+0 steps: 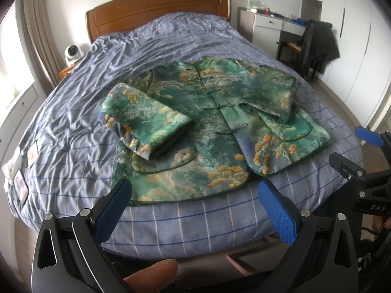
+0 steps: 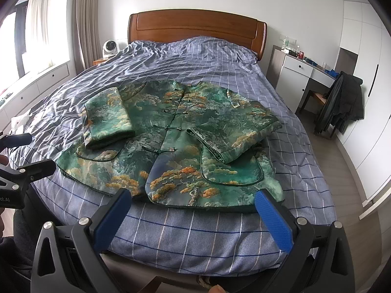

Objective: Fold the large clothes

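Left tongs [image 1: 195, 210]: spread wide, blue pads well apart, nothing between them. They hover above the near edge of the bed [image 1: 185, 229], just short of the jacket's hem, touching neither cloth nor bedding. A fingertip [image 1: 151, 274] shows at the bottom of the left wrist view.

Right tongs [image 2: 193, 216]: likewise spread wide and empty, held over the foot of the bed with the pads flanking the hem as seen, no contact.

Jacket [image 1: 215, 131]: green patterned garment with orange patches, lying front up on the blue checked bed cover, collar toward the wooden headboard [image 1: 158, 7], hem toward the tongs. Front closed by knot buttons. Both sleeves are folded inward over the body: left sleeve [image 1: 146, 119] lies across the left front panel, right sleeve [image 1: 268, 102] across the right.

Beside the bed: a white desk [image 2: 300, 73] and a chair draped with dark clothing [image 2: 342, 102].
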### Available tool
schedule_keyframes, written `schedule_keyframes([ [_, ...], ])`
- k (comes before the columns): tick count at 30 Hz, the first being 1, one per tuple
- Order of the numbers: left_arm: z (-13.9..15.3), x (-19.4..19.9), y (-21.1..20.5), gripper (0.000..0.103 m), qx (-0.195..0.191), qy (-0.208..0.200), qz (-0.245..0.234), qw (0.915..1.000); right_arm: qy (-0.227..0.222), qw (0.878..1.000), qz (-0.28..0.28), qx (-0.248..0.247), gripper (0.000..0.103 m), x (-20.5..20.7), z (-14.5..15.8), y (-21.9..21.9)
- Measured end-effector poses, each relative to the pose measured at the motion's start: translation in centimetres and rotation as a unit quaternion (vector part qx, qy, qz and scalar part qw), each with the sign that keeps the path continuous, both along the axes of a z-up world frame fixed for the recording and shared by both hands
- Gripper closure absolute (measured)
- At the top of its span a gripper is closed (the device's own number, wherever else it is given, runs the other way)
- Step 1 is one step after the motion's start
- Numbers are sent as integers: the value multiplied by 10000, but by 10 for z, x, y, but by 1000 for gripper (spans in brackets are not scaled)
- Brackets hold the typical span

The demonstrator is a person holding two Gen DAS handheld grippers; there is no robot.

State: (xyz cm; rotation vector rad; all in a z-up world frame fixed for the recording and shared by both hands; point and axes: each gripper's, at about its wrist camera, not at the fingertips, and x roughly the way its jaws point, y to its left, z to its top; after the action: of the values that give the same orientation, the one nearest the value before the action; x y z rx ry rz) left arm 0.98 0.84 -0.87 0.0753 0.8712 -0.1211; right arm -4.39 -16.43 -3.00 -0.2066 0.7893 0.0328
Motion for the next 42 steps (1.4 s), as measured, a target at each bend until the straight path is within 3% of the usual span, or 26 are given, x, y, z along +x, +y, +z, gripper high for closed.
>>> schedule_keyframes([
  [26, 0, 1, 0, 0, 15, 2, 1, 10000, 58, 10000, 8, 12, 0, 5, -2, -3],
  [32, -6, -1, -1, 0, -4, 30, 32, 10000, -264, 9994, 22, -227, 0, 9, 3, -10],
  [35, -8, -2, -1, 0, -72, 33, 64, 9999, -846, 9949, 280, -477, 0, 22, 12, -25],
  [37, -8, -2, -3, 0, -105, 46, 48, 9999, -965, 9914, 674, -573, 0, 39, 11, -34],
  [42, -1, -7, -7, 0, 7, -59, 51, 10000, -230, 9849, 1340, -1069, 0, 115, -31, -42],
])
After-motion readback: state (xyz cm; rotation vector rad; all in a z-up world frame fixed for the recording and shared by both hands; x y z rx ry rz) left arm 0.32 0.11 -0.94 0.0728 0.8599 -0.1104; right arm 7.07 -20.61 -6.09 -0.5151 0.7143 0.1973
